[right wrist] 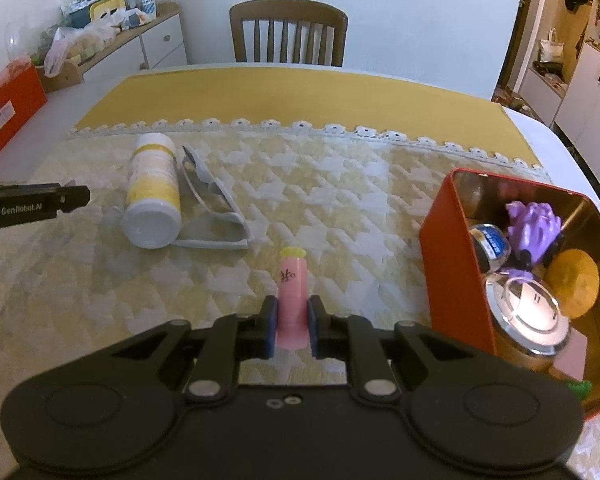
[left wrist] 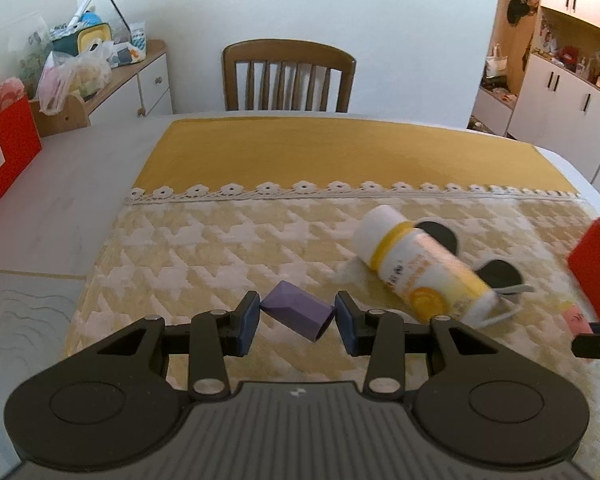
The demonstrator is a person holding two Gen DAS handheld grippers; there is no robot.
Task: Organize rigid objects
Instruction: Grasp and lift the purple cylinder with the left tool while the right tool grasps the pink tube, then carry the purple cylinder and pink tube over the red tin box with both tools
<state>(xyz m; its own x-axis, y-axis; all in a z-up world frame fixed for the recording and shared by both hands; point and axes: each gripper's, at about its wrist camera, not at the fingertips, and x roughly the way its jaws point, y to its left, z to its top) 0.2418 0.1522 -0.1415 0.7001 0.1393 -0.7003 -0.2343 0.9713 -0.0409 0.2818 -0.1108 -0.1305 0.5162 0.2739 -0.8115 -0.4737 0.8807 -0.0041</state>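
1. tablecloth (right wrist: 340, 208), yellow and white, covers the table.
2. red tin (right wrist: 452, 272) at the right edge holds a purple toy (right wrist: 534, 220) and other items.
3. bottle (right wrist: 152, 192) lies on its side, touching sunglasses (right wrist: 216, 208).
4. left gripper (left wrist: 296, 318) is clamped on a purple block (left wrist: 298, 314).
5. right gripper (right wrist: 293, 326) is clamped on a pink tube (right wrist: 291, 300).

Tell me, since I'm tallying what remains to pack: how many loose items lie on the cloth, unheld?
2: the white-and-yellow bottle lying on its side, and the sunglasses right beside it, touching. More may be hidden outside the views.
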